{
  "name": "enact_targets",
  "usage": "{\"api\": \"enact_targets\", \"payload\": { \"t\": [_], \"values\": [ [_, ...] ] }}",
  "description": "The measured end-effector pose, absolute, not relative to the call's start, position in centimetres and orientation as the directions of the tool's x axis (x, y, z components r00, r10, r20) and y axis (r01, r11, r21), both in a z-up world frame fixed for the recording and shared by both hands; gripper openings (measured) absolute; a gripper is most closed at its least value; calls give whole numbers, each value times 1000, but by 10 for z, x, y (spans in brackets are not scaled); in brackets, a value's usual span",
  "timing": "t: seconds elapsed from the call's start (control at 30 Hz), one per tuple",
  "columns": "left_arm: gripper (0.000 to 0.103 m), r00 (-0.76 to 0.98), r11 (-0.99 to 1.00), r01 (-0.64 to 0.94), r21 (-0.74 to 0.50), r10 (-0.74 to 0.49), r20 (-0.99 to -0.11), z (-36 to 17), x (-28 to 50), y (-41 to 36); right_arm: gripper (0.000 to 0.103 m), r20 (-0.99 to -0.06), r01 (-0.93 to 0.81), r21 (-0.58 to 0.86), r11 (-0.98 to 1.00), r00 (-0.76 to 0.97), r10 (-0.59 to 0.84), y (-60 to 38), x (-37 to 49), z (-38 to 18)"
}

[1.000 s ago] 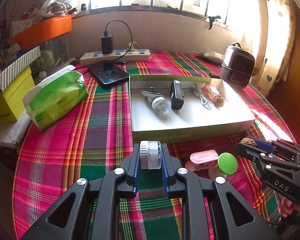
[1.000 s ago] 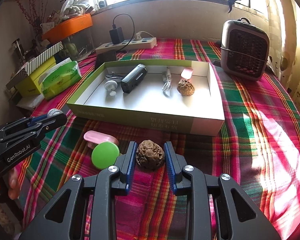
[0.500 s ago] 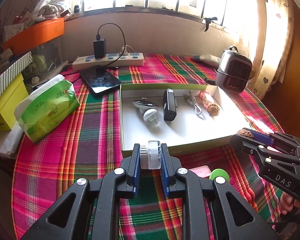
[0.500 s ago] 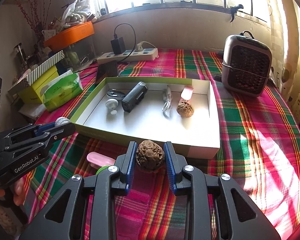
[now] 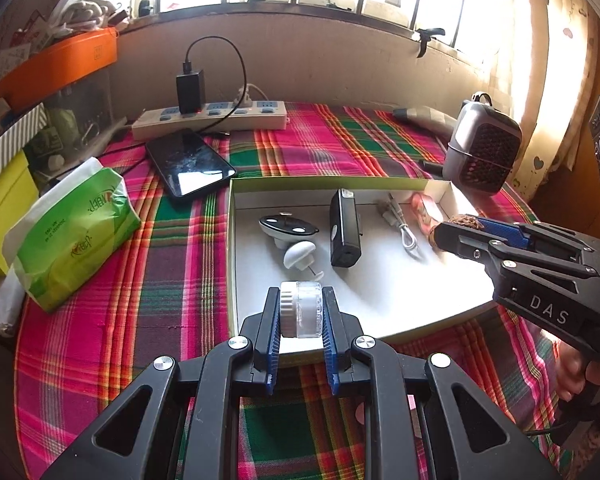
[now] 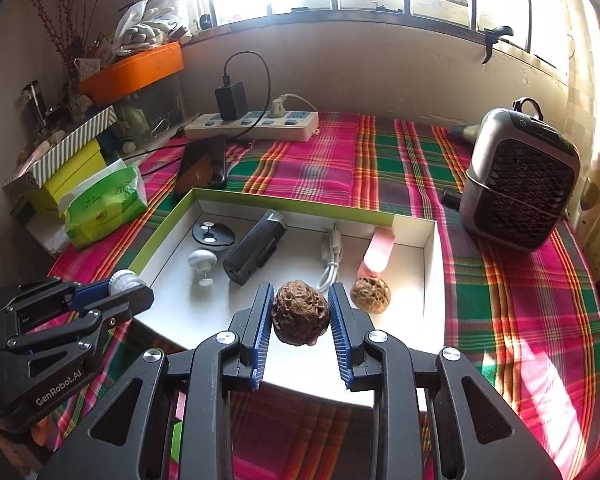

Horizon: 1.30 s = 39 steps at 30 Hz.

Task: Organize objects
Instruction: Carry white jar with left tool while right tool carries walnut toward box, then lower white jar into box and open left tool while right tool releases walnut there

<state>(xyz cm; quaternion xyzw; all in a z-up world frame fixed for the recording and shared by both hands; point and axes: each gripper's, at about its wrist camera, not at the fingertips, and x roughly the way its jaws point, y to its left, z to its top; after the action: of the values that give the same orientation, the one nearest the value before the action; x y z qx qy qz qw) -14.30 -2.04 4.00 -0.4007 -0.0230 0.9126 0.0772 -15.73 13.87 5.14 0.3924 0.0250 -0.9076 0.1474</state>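
Left edge: crinkly green plastic tissue pack (image 5: 74, 236) lying on the plaid cloth table (image 5: 172, 288), woven pink/green/red checks. Behind it, glossy black phone (image 5: 190, 168) flat on the cloth, and a white power strip (image 5: 210, 118) with a boxy black charger plugged in.

Centre: shallow cardboard box lid (image 5: 231, 248), green outside, matte white inside. Inside, left to right: oval black-and-white plastic piece (image 5: 288, 226), white mushroom-shaped knob (image 5: 299, 255), black rectangular device (image 5: 344, 228), coiled white cable (image 5: 404, 228), pink translucent item (image 6: 378, 250), wrinkled brown walnut (image 6: 370, 295) resting on the lid floor.

Left gripper (image 5: 300, 312): blue ribbed pads closed to a narrow gap, pinching a small round jar (image 5: 302, 310), ridged white cap to the left, clear body to the right. Jar sits on its side between the pads, over the lid's near-left area, above the floor.

Right gripper (image 6: 300, 312): pads wider apart, clamped on a second walnut (image 6: 299, 314), dark, deeply carved-looking shell. Held over the lid's near-right part, just beside the resting walnut; can't tell if it touches the floor.

Far right: rounded grey mini heater (image 6: 520, 184) with black honeycomb grille, standing on the cloth.
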Motion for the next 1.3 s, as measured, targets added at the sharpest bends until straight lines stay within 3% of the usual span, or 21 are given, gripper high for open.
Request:
{"api": "enact_targets", "payload": {
  "t": [0.53, 1.3],
  "values": [
    [17, -637, -990, -115, -78, 134, -760, 21, -171, -15, 29, -762, 313, 80, -946, -593, -260, 126, -214, 29],
    [17, -628, -990, -136, -33, 112, -770, 15, -182, -4, 29, -784, 320, 58, -946, -573, -241, 118, -230, 18]
  ]
}}
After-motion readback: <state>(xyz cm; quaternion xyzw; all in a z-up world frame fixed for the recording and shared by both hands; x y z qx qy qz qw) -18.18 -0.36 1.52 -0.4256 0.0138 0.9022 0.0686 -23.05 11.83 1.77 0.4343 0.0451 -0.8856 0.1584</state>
